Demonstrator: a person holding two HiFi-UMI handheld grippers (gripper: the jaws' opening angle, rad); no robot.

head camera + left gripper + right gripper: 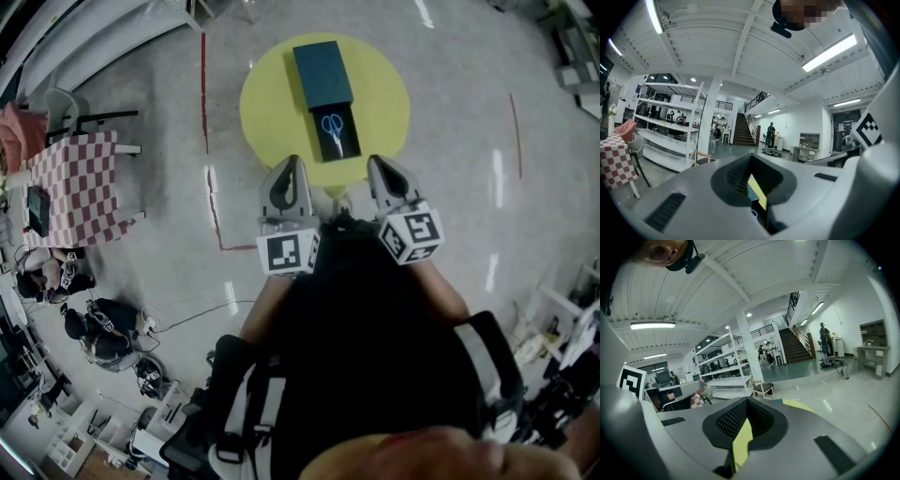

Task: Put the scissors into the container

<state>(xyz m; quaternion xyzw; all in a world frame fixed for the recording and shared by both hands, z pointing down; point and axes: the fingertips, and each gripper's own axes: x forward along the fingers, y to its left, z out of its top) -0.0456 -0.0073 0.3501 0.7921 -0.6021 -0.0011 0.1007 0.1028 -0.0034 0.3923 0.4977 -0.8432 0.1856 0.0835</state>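
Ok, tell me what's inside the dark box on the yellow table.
Blue-handled scissors lie in the open near half of the box. A dark lid covers the far half, so anything under it is hidden.

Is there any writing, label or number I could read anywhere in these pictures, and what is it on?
No words or numbers can be read.
Left cube and right cube: black-and-white square patterns, no letters.
Papers on the far wall: too small to read.

One yellow table (272, 103) — on it, one container (323, 73) and one pair of scissors (333, 128); beside it, two grippers — left gripper (289, 164), right gripper (382, 162).
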